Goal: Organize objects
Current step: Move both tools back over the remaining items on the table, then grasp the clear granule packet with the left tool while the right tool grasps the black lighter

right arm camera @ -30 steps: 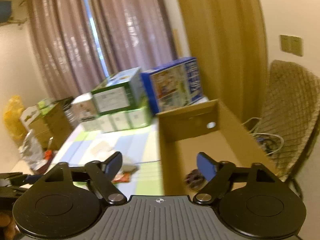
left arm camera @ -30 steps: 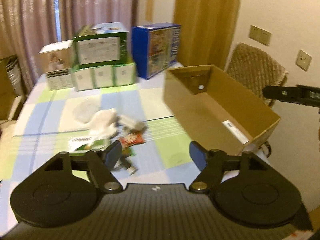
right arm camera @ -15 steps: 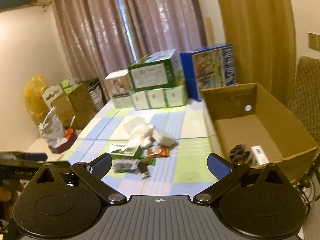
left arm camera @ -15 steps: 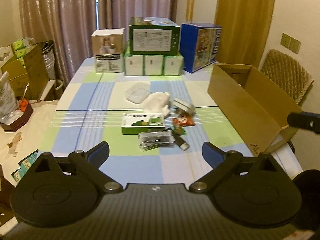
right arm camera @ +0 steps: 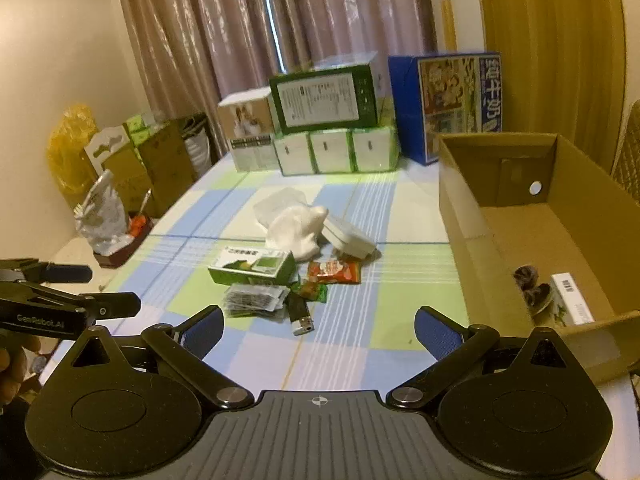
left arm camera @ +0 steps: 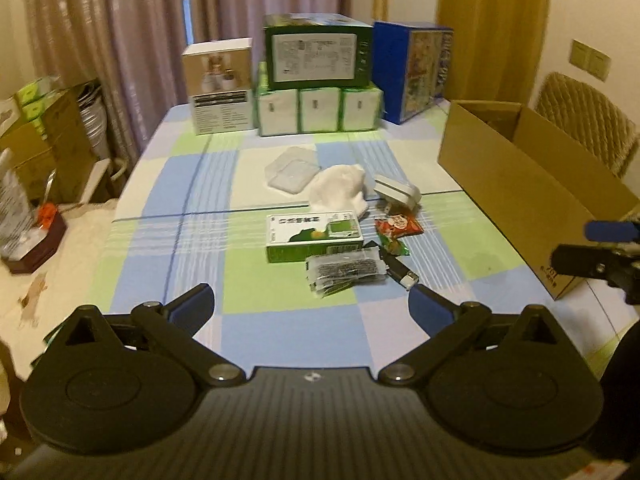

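Observation:
A heap of small objects lies mid-table: a green carton [left arm camera: 314,236] [right arm camera: 252,267], a white cloth [left arm camera: 340,190] [right arm camera: 298,226], a white adapter [left arm camera: 396,190] [right arm camera: 348,236], a red snack packet [left arm camera: 399,225] [right arm camera: 334,272], a dark sachet [left arm camera: 344,270] [right arm camera: 252,299], a black lighter [left arm camera: 398,270] [right arm camera: 298,312] and a clear plastic lid [left arm camera: 292,170]. The open cardboard box [left arm camera: 520,184] [right arm camera: 460,216] on the right holds a dark round item [right arm camera: 532,284] and a white pack [right arm camera: 570,300]. My left gripper [left arm camera: 312,306] and right gripper [right arm camera: 318,326] both hover open and empty, short of the heap.
Stacked cartons [left arm camera: 318,80] [right arm camera: 328,128] and a blue box [left arm camera: 412,68] [right arm camera: 444,104] line the table's far edge. Boxes and bags [right arm camera: 120,168] crowd the floor at left. A woven chair [left arm camera: 584,120] stands behind the cardboard box.
Both grippers have pulled back and turned from the cardboard box toward the table's middle; their jaws stand wider than a second ago. The heap has not moved.

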`<control>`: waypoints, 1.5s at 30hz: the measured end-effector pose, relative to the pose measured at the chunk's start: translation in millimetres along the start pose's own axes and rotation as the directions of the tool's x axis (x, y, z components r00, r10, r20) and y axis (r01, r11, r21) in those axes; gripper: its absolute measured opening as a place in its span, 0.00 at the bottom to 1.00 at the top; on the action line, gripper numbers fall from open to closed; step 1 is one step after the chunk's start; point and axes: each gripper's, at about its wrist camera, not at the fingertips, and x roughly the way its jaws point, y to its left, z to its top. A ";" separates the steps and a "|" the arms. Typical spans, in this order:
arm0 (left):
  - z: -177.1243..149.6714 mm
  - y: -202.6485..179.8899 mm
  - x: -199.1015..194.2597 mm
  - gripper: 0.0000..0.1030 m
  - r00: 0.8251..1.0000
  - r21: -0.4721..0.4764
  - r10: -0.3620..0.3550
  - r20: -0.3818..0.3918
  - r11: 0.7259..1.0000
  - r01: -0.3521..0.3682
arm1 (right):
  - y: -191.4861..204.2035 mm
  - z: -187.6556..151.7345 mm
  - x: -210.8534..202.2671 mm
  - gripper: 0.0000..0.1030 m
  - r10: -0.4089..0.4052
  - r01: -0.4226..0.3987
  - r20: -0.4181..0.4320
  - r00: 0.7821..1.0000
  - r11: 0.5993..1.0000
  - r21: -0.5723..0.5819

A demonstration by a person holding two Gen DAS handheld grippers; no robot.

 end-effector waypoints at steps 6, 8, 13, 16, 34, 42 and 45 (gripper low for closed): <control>5.9 0.9 36.8 0.98 0.998 0.068 -0.068 -0.013 0.995 0.069 | -2.7 -0.5 37.0 0.92 -0.005 0.004 -0.049 0.999 1.000 -0.018; 6.5 0.8 53.2 0.98 0.996 0.105 -0.081 -0.024 0.991 0.083 | -2.8 -2.0 51.5 0.86 -0.002 0.000 -0.071 0.998 1.000 -0.028; 1.8 1.5 94.7 0.81 0.992 0.229 -0.103 -0.073 0.966 0.117 | -7.0 -6.9 86.3 0.71 0.002 -0.008 -0.134 0.991 0.999 -0.048; -1.3 1.3 114.1 0.76 0.987 0.302 -0.135 -0.090 0.940 0.156 | -8.2 -9.3 102.6 0.65 0.001 -0.011 -0.162 0.987 0.998 -0.060; 3.9 -5.4 191.0 0.54 0.930 0.423 -0.302 -0.208 0.830 0.364 | -19.2 -19.6 141.8 0.63 0.002 -0.019 -0.218 0.976 0.997 -0.078; -8.5 3.9 164.7 0.33 0.958 0.291 -0.183 -0.219 0.925 0.243 | -2.4 -17.9 162.2 0.39 0.041 -0.072 -0.214 0.976 0.988 -0.140; -9.3 9.7 156.2 0.33 0.964 0.236 -0.173 -0.202 0.947 0.219 | 8.9 -16.8 171.1 0.36 0.044 -0.083 -0.204 0.978 0.979 -0.187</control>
